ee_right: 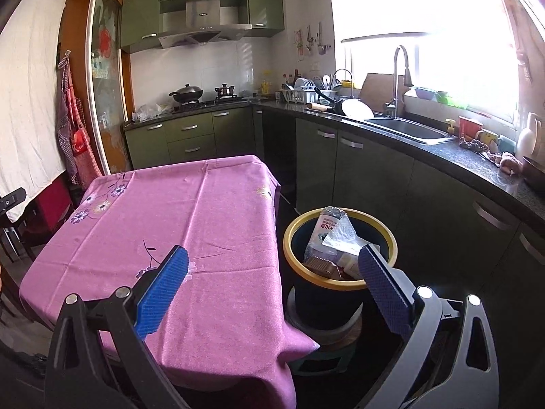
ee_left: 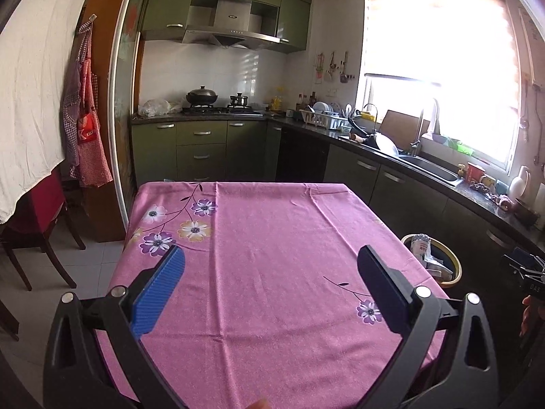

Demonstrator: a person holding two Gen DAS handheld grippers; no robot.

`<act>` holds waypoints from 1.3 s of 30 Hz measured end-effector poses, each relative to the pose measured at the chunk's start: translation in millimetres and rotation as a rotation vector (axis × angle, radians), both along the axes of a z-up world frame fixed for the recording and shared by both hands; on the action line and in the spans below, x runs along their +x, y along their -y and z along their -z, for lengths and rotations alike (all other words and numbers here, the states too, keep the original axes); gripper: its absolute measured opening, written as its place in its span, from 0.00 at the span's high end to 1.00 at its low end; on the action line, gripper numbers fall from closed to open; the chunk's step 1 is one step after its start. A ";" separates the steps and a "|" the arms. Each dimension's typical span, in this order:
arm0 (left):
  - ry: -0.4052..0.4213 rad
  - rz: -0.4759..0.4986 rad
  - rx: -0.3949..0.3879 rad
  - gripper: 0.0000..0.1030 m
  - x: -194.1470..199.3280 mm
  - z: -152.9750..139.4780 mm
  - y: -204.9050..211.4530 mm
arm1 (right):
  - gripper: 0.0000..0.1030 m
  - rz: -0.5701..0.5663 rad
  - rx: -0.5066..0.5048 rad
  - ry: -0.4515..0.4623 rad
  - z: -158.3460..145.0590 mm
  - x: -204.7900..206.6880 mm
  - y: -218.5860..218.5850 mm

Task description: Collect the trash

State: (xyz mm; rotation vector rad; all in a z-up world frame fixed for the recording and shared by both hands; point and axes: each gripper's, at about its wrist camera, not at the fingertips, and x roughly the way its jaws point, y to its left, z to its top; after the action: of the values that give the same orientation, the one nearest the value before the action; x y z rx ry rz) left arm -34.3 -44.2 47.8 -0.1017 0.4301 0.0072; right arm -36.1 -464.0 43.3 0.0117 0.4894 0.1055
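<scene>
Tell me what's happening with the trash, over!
Left claw open, empty, over the pink tablecloth. Right claw open, empty, near the trash bin. Bin holds wrappers and paper. No trash visible on the cloth; nothing in the way.

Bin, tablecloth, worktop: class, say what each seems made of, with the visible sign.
Bin: probably plastic, with a dark smooth wall and a matt yellow rim.
Tablecloth: woven fabric with a slight sheen; it creases and drapes at the corner.
Worktop: polished stone, likely granite; it is dark, speckled and glossy.
</scene>
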 end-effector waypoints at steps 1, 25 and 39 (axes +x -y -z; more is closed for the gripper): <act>-0.001 0.003 -0.001 0.06 0.0 0.6 0.4 | 0.05 0.001 -0.002 0.001 -0.2 0.2 0.1; -0.038 0.032 -0.005 0.06 3.1 14.2 2.5 | 0.04 -0.014 -0.005 -0.009 -1.3 8.7 -1.1; -0.048 0.045 -0.002 0.06 4.6 14.5 5.2 | 0.05 -0.023 0.011 -0.013 3.2 13.1 3.1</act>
State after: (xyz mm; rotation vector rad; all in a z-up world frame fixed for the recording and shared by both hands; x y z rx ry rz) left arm -29.7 -49.4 33.3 -0.0940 0.4802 -0.0352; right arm -23.0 -467.0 40.1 0.0178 0.5019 0.1306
